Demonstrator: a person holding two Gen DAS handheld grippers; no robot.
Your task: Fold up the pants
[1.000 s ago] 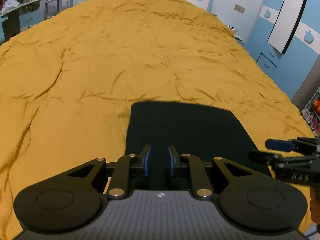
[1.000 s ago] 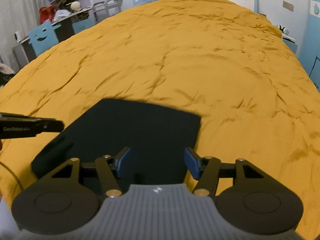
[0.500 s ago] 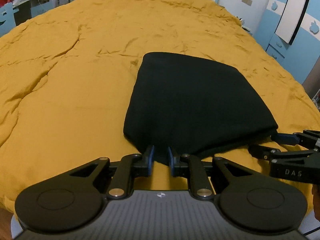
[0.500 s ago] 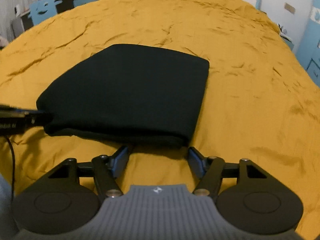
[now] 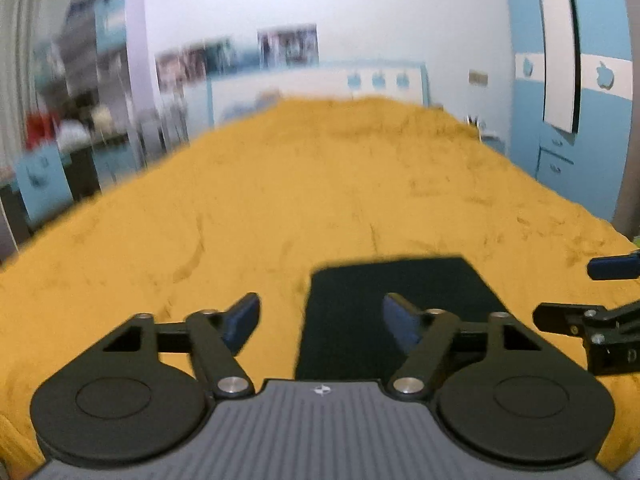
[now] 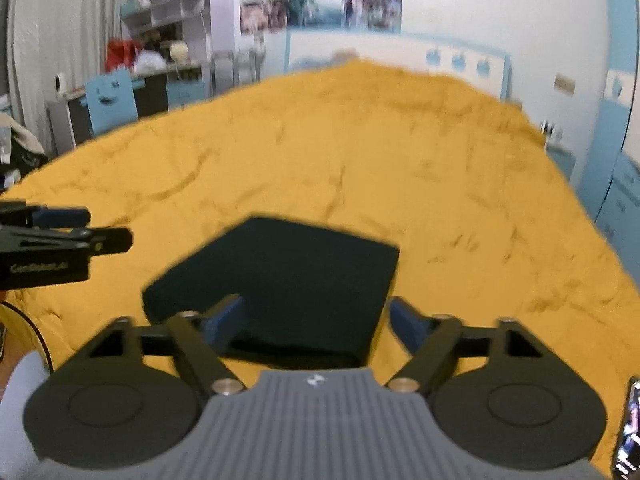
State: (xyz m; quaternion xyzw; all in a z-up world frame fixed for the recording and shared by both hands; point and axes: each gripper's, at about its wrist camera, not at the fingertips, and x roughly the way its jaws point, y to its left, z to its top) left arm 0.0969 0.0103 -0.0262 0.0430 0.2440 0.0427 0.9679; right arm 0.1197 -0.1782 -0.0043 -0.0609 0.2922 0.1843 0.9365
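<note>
Lying folded flat, the black pants run lengthwise up the bed; both grippers' jaws are opening, empty.

A mustard bedspread beside a blue wardrobe.

your left wrist camera sat just behind the left gripper, looking forward and slightly down the yellow bed toward the headboard wall. your right wrist camera faced likewise from beside it. both views shared the folded black pants close below, and each caught the other gripper at its edge
</note>
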